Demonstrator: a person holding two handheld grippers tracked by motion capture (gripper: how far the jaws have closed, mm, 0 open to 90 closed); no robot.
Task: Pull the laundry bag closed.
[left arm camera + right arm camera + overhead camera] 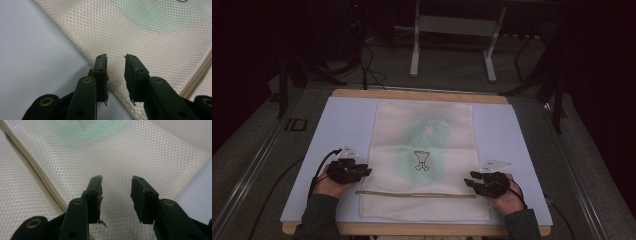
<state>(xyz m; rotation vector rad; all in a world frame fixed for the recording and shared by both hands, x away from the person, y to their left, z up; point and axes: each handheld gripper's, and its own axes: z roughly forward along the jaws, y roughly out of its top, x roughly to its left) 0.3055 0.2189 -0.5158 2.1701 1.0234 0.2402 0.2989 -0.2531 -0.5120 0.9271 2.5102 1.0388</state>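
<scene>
Pale blue rectangular table mat [342, 125] over a wooden tabletop [362, 93], spanning most of the surface. At its centre, a flat cream-white mesh laundry bag [447, 145], long side running near to far, with a green garment [409, 160] showing faintly through the netting. Across the bag's near part, a beige zipper strip [412, 194] running left to right. On the bag's middle, a small dark printed emblem [422, 161]. At the bag's near left edge, left gripper [362, 171] in a hand, jaws wide apart and holding nothing, tips over the mesh edge [100, 50]. At the near right edge, right gripper [472, 182], jaws likewise wide apart and empty, above the mesh [125, 157] beside the zipper strip [37, 172].
</scene>
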